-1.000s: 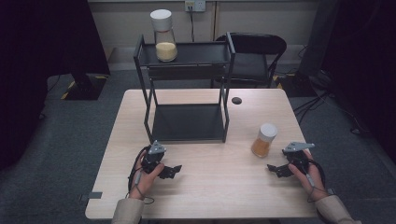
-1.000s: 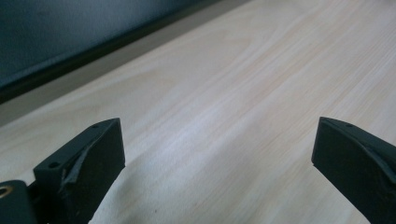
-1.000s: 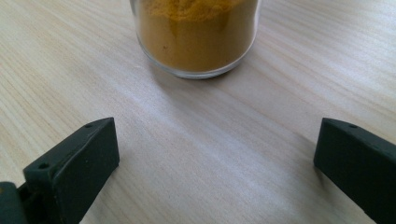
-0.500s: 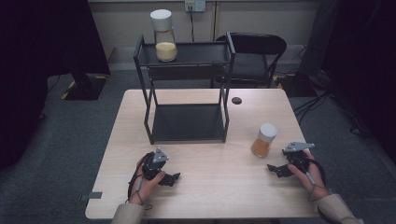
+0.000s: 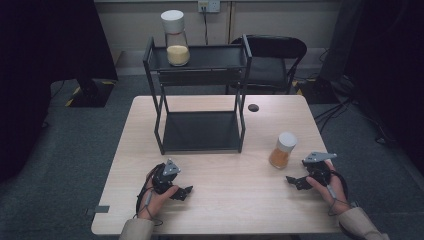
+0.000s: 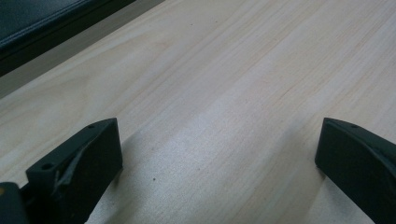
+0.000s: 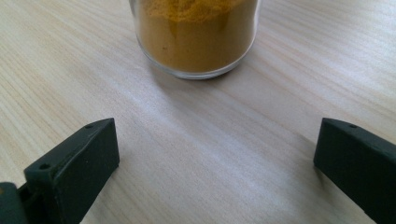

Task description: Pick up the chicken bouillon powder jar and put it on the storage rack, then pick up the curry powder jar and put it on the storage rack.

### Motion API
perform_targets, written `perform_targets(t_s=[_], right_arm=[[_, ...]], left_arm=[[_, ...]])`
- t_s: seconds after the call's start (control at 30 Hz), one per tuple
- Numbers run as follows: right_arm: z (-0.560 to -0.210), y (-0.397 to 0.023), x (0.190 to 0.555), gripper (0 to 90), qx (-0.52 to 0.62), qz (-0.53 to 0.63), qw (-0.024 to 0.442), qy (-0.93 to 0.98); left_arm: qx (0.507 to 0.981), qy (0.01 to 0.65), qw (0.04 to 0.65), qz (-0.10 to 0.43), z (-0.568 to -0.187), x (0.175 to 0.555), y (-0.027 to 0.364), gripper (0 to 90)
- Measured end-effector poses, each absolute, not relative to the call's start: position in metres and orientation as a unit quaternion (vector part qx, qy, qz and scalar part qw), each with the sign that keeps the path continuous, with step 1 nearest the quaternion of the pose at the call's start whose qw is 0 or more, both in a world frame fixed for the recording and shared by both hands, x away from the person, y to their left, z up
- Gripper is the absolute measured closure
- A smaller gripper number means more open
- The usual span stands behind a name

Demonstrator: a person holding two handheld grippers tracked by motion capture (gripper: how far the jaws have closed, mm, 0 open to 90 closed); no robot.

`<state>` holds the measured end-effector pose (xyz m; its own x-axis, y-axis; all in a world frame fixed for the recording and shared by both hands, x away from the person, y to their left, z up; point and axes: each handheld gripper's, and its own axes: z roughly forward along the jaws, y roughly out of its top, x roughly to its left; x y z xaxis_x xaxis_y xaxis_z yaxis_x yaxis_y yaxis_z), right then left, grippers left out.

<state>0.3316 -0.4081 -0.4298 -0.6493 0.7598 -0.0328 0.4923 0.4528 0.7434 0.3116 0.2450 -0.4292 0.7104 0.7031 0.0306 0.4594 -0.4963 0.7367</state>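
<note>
A glass jar of orange powder (image 5: 281,151) with a white lid stands on the wooden table (image 5: 235,200) at the right. My right gripper (image 5: 299,176) rests just right of it, open, with nothing between the jaws. In the right gripper view, the jar (image 7: 196,37) stands close ahead of the right gripper (image 7: 215,163), centred between the spread jaws. A second jar (image 5: 176,39), holding yellow powder, sits on the top shelf of a black two-tier rack (image 5: 200,82). My left gripper (image 5: 180,190) lies near the front left, open and empty. In its own view, the left gripper (image 6: 217,163) faces bare wood.
The rack's bottom shelf (image 5: 201,131) is bare; its edge (image 6: 42,28) shows in the left gripper view at upper left. A small black disc (image 5: 253,107) lies right of the rack. A black chair (image 5: 272,57) stands behind the table. Cables run on the floor at right.
My left gripper has drawn back a little toward the table's front edge. The right gripper and both jars have stayed put.
</note>
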Motion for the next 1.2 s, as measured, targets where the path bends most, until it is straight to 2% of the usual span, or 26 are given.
perform_targets(t_s=[0.33, 0.8, 1.2], right_arm=[[-0.429, -0.406, 0.332, 1.3, 0.384, 0.362, 0.185, 0.829], [-0.406, -0.4, 0.339, 1.4, 0.386, 0.372, 0.198, 0.821], [-0.394, -0.404, 0.354, 0.2, 0.392, 0.411, 0.19, 0.801]], left_arm=[[0.849, 0.342, 0.367, 0.166, -0.429, 0.312, 0.245, 0.0], [0.848, 0.343, 0.367, 0.166, -0.429, 0.311, 0.245, 0.0], [0.848, 0.343, 0.368, 0.166, -0.43, 0.311, 0.245, 0.1]])
